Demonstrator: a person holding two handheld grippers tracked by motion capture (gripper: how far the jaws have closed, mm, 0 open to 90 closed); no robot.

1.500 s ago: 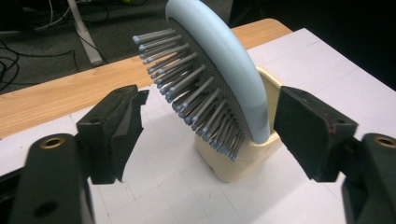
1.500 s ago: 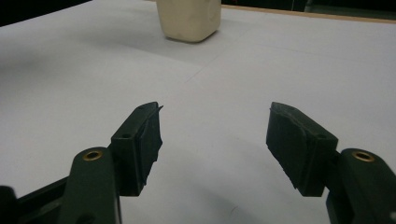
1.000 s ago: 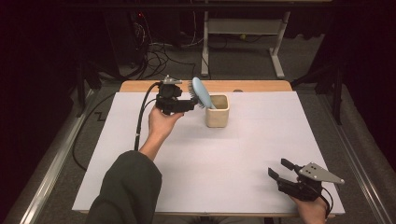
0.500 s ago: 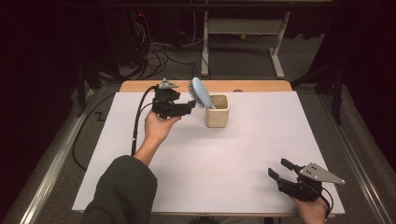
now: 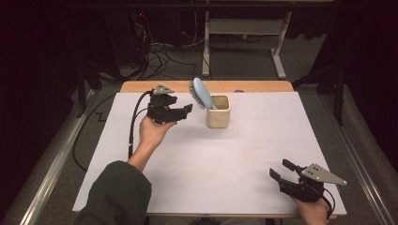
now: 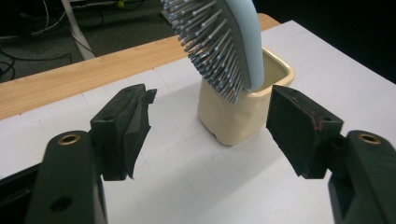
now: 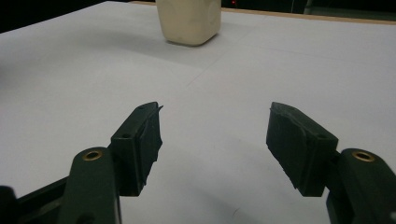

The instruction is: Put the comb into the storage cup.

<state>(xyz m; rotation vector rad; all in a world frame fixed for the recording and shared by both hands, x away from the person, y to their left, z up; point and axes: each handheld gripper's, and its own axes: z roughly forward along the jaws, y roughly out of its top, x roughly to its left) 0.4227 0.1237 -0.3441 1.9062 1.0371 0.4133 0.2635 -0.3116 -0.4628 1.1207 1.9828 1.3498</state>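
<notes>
A light-blue hairbrush (image 5: pixel 202 93) stands handle-down in a cream square cup (image 5: pixel 219 112) at the back middle of the white sheet, and its bristled head leans left over the rim. My left gripper (image 5: pixel 187 111) hovers just left of the cup, open, and points at it. Its jaws have just been closing a little with nothing between them. In the left gripper view the brush (image 6: pixel 224 42) and cup (image 6: pixel 233 121) sit beyond the open left gripper (image 6: pixel 212 95). My right gripper (image 5: pixel 280 169) rests open at the front right corner. The right gripper view has the cup (image 7: pixel 189 21) far off past the open right gripper (image 7: pixel 215 112).
A white sheet (image 5: pixel 211 159) covers the table, with a strip of bare wood (image 5: pixel 141 86) at the back edge. Behind the table stand a white desk frame (image 5: pixel 244 28) and loose cables (image 5: pixel 159 51) on the floor.
My left gripper has drawn back leftward and a little toward me, away from the brush. The brush now leans free in the cup. The right gripper has not moved.
</notes>
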